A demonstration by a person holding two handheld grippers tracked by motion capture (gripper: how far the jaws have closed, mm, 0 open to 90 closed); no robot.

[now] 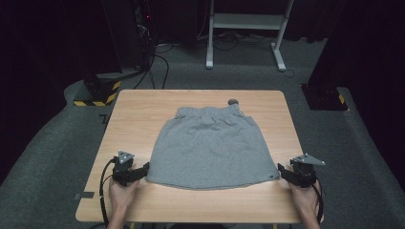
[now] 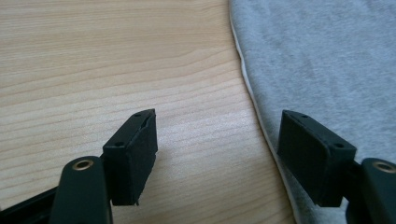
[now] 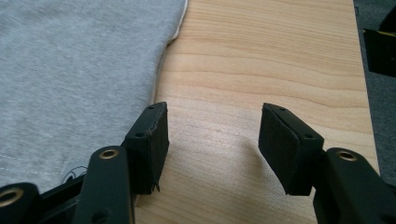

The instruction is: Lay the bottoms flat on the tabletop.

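A grey skirt (image 1: 212, 145) lies flat in the middle of the wooden table (image 1: 138, 102), waistband at the far side, hem toward me. My left gripper (image 1: 144, 168) is open at the skirt's near left hem corner; in the left gripper view its right jaw rests over the grey fabric (image 2: 327, 56) and its left jaw is over bare wood. My right gripper (image 1: 282, 170) is open at the near right hem corner; the skirt edge (image 3: 70, 70) runs beside its left jaw, and the gap between the jaws holds only wood.
A small dark round object (image 1: 233, 101) sits at the table's far edge behind the waistband. A white metal frame (image 1: 246, 21) and cables stand on the dark floor beyond. Yellow-black striped bases (image 1: 98, 93) flank the far left.
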